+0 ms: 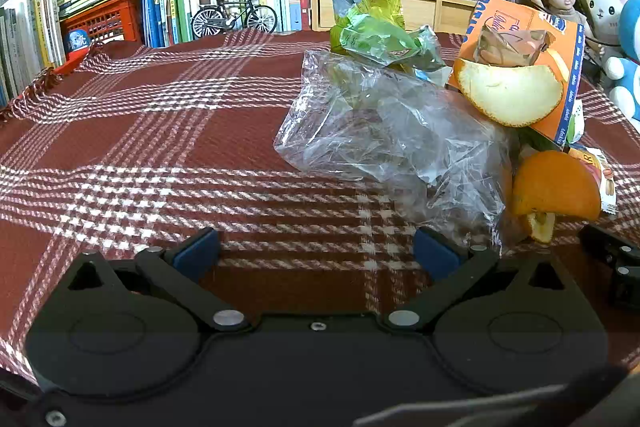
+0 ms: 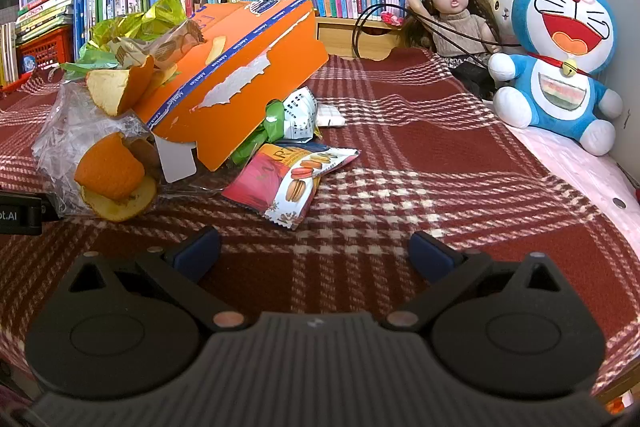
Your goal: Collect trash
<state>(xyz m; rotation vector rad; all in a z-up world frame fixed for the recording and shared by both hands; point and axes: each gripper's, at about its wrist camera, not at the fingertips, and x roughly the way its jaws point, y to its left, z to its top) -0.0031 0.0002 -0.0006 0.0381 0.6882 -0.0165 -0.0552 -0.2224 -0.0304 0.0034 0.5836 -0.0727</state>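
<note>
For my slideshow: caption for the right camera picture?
Open right gripper faces a trash pile: torn orange box, orange peels, macaron wrapper.

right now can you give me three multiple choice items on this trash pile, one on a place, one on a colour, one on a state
1. Where does the macaron snack wrapper lie?
A. on the plaid cloth, in front of the torn carton
B. on top of the carton
C. in the doll's lap

2. What colour is the torn carton?
A. green
B. orange with a blue stripe
C. plain white

3. How do the two grippers stand?
A. both shut on trash
B. left shut, right open
C. both open and holding nothing

Answers:
1. A, the wrapper lies flat on the plaid cloth, nearer the camera than the carton's lower edge.
2. B, its faces are orange and a blue printed band runs along one edge.
3. C, the left gripper and the right gripper each show blue pads wide apart with only cloth between them.
</note>
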